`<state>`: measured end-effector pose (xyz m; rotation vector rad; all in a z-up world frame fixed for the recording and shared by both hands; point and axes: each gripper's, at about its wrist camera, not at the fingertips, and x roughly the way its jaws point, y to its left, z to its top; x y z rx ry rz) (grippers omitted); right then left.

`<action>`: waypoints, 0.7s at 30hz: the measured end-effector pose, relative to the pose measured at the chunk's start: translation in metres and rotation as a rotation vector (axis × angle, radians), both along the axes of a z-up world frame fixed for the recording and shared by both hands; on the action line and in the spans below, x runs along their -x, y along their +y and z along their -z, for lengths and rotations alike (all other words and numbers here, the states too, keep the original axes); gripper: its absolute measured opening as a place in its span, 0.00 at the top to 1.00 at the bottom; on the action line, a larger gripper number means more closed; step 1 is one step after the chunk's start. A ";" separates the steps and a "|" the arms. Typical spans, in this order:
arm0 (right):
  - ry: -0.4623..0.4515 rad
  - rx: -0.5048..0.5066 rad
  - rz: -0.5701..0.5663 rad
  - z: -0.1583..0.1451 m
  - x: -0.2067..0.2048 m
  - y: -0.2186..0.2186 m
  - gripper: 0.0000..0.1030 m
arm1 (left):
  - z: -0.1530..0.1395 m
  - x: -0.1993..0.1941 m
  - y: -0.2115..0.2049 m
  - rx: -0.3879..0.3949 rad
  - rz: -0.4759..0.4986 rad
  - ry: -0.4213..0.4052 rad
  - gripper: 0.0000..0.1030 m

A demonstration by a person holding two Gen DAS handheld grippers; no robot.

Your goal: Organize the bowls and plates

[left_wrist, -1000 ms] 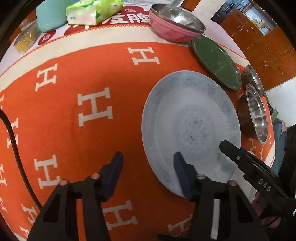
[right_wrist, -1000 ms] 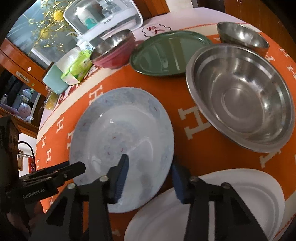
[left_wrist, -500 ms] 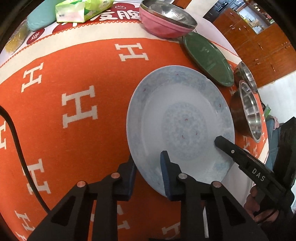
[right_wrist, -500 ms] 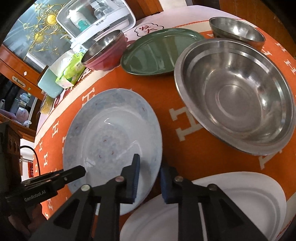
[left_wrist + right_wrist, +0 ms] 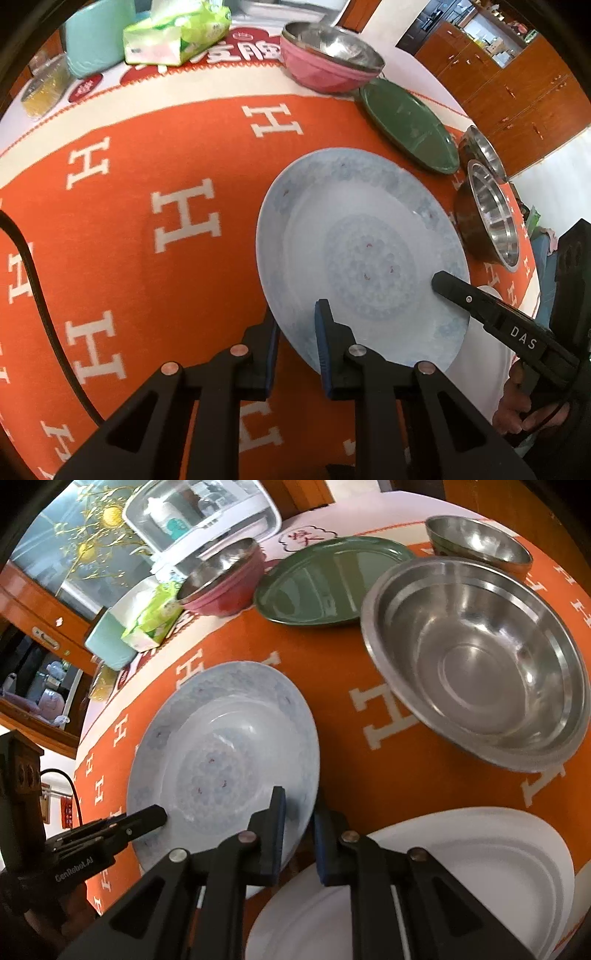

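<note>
Reading "DAS" on right tool (image 5: 480,299), gripping plate (image 5: 362,236).

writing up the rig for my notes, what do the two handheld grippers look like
Both are matte black plastic with open triangular cutouts in the finger arms, round metal pivot pins and dark blue pads. The left gripper carries white "GenRobot.AI" lettering, read in the right wrist view; the right gripper is marked "DAS". A black cable runs across the orange cloth beside the left one.
</note>
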<state>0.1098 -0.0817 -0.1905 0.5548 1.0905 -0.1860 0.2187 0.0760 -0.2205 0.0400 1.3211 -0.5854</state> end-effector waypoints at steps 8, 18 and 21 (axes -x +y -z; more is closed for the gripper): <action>-0.001 0.000 -0.059 -0.005 0.010 0.019 0.87 | -0.010 0.022 0.023 -0.016 0.000 -0.011 0.82; -0.047 0.031 -0.113 -0.025 0.042 0.031 0.87 | -0.033 0.063 0.034 -0.003 0.031 -0.054 0.81; -0.060 0.037 -0.116 -0.032 0.053 0.030 0.87 | -0.043 0.075 0.030 0.005 0.043 -0.075 0.81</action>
